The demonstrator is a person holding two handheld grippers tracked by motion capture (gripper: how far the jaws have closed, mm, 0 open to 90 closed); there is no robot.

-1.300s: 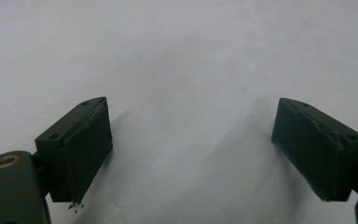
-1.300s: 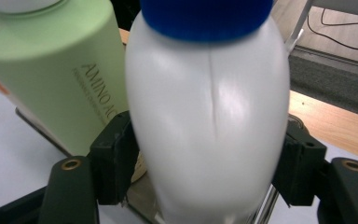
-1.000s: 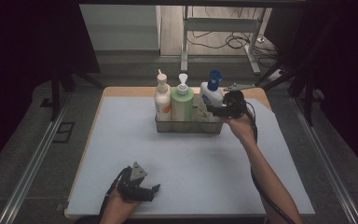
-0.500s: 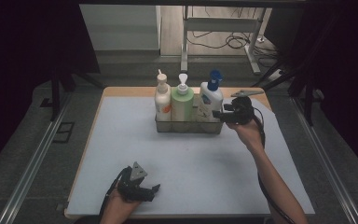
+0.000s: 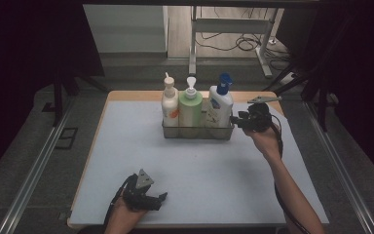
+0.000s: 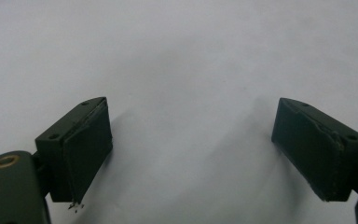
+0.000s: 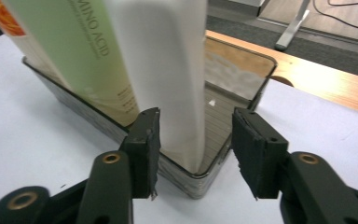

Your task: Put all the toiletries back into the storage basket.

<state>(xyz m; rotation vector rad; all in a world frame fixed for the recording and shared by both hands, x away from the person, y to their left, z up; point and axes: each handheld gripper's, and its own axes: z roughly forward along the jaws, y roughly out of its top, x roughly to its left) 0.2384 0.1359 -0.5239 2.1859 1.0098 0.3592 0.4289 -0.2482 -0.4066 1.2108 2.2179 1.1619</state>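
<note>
The right gripper is spread beside the tray, level with the white bottle. The green bottle and a third bottle crowd alongside. The left gripper rests spread on the counter.

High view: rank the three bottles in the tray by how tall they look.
Tallest to shortest:
1. blue-capped white bottle
2. green bottle and cream bottle: about level, too close to rank.
All stand in one row in the tray, so nearness hardly skews this.
</note>
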